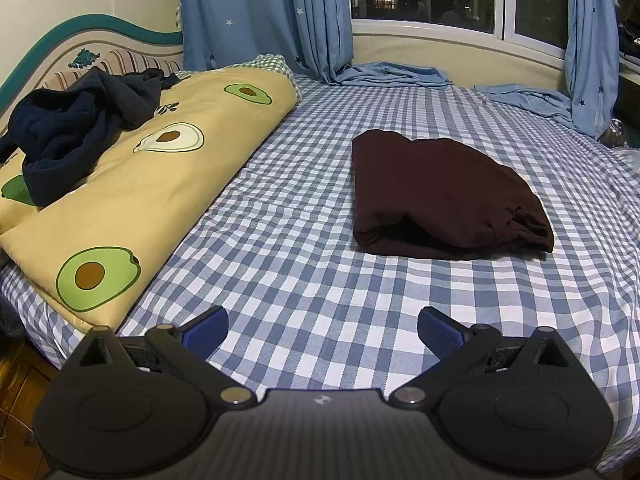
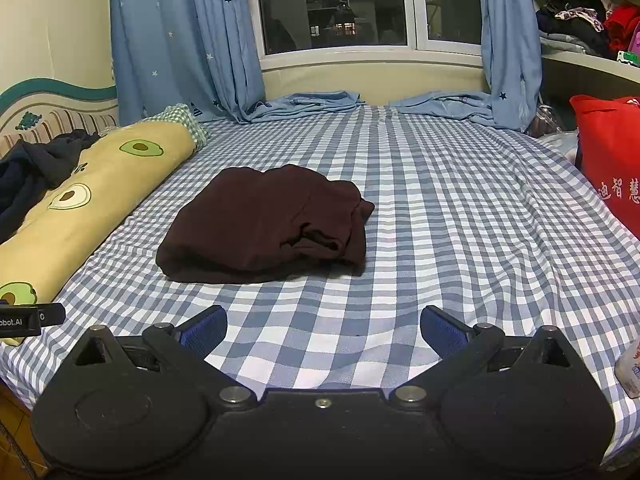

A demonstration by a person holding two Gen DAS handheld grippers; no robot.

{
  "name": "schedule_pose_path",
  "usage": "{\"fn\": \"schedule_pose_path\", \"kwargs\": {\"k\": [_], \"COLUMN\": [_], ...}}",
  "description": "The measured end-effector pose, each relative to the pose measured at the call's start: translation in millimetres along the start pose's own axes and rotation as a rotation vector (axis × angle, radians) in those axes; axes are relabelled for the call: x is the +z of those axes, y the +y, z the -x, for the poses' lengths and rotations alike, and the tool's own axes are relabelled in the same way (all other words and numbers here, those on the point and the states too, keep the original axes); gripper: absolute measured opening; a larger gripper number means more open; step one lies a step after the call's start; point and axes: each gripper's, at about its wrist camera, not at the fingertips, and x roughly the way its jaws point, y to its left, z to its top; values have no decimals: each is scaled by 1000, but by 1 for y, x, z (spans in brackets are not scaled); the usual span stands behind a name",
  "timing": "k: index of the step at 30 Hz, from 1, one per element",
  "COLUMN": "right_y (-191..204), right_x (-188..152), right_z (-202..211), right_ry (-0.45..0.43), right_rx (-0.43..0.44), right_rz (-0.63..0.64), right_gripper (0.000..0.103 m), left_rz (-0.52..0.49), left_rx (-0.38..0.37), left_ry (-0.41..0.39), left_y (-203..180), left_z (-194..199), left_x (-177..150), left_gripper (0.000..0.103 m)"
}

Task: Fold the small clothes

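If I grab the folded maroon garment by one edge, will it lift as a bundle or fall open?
The maroon garment would probably fall open: its layers lie loose, gaping at the near-right corner. It looks soft and floppy, sagging into rounded folds. It should slide on the checked sheet rather than roll. Both the left gripper and right gripper are open and empty.

A dark window (image 2: pixel 332 4) with blue star curtains (image 2: pixel 184 40) backs a blue-checked bed (image 2: pixel 440 200).

I read white characters "迪智慧" on the red bag (image 2: pixel 608 168). The black device (image 2: pixel 24 320) at left shows "bot.AI", its start cut off.
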Motion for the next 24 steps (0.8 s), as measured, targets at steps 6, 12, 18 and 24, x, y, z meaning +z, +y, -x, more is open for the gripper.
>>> {"fn": "schedule_pose_path", "kwargs": {"k": [6, 12, 18, 24], "right_y": [-5, -7, -9, -11], "right_x": [-1, 0, 0, 1], "right_z": [-2, -3, -4, -6], "right_ry": [5, 6, 8, 9], "right_rx": [2, 3, 3, 1], "right_rz": [-2, -6, -5, -7], "right_gripper": [102, 102, 102, 102], "left_rz": [-2, -7, -19, -28], "left_rx": [1, 4, 8, 13], "left_ry": [1, 2, 8, 17], "left_y": [-1, -5, -9, -12], "left_z": [0, -1, -3, -7], "left_x": [0, 1, 2, 5], "left_gripper": [102, 102, 102, 102]}}
